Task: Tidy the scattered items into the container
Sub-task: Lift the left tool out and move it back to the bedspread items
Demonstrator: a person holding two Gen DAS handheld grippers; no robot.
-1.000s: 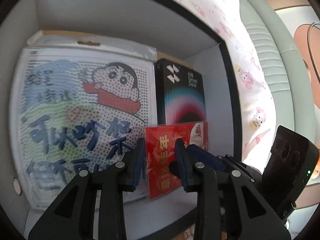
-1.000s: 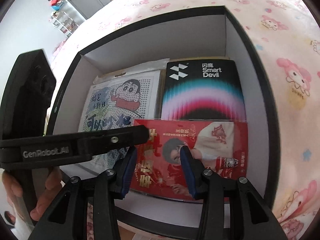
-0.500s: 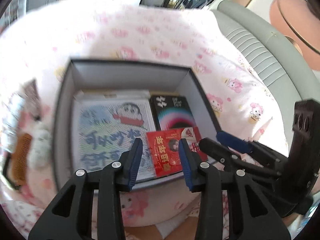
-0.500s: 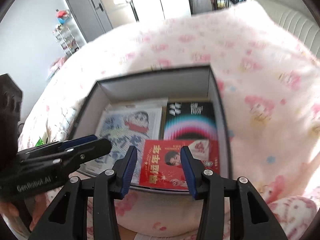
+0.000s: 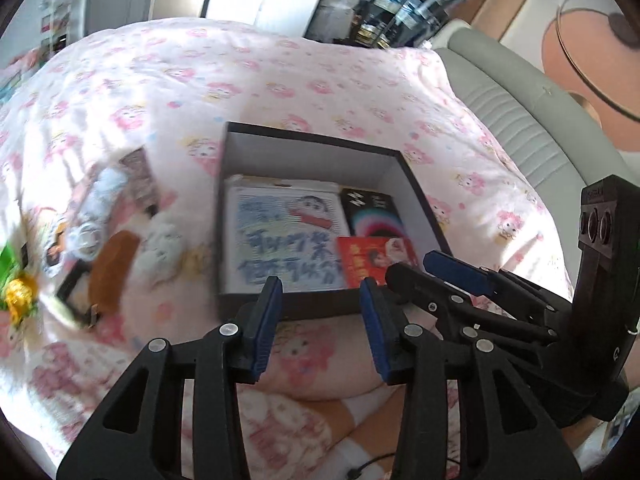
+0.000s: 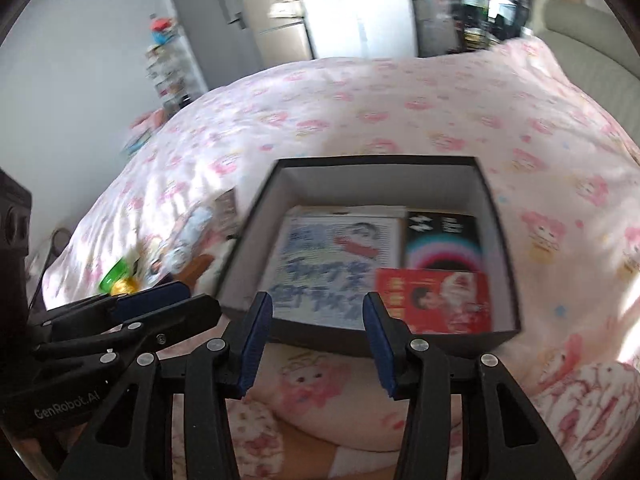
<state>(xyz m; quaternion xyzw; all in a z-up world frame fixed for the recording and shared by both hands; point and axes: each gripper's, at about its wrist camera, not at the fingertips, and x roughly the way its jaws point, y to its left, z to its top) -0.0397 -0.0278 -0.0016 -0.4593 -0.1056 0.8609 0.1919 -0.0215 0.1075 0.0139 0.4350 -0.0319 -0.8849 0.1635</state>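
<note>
Your left gripper (image 5: 320,322) has just opened, right gripper (image 6: 318,338) open, both empty, backed off box (image 5: 320,308); red card (image 5: 374,258) deposited; clutter (image 5: 116,268) remains.

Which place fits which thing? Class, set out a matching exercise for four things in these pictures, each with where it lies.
Things:
1. red printed packet
2. black box with rainbow arc
3. white pegboard sheet with cartoon boy
4. brown comb

Places:
A. left part of the black-rimmed cardboard box
B. on the pink bedspread, outside the box
C. near right corner of the box
D. far right corner of the box

Pairs: 1-C, 2-D, 3-A, 4-B
</note>
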